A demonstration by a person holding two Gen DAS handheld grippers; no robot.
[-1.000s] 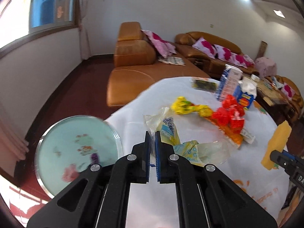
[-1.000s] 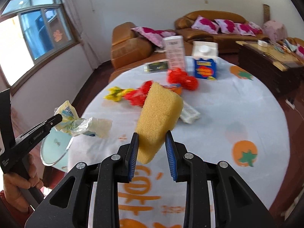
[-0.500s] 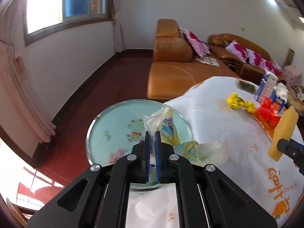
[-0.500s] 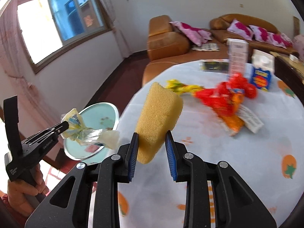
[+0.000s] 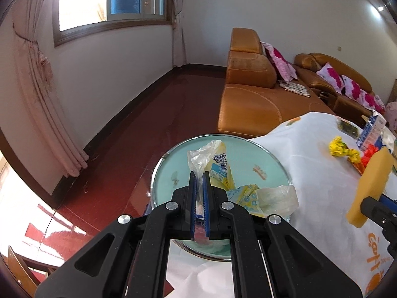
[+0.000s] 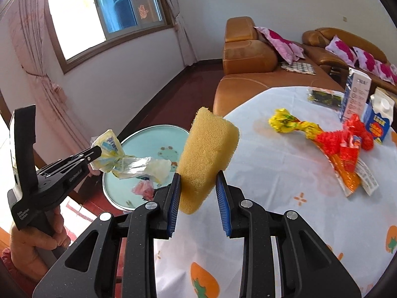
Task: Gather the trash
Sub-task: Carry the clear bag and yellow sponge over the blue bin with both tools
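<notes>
Leftmost, the left gripper [image 6: 98, 152] clamps a crumpled plastic wrapper [image 6: 129, 161] above the round pale-blue bin [image 6: 148, 136] beside the table [image 6: 285, 173]; rightward, the right gripper [image 6: 198, 193] pinches a yellow sponge [image 6: 208, 154] over the tablecloth edge.

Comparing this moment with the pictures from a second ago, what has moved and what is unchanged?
The left gripper has carried the crumpled plastic wrapper off the table and now holds it over the round bin beside it. The right gripper swung the same way with the yellow sponge. Both grips are unchanged, nothing was released, and the remaining trash and cartons stay put.
</notes>
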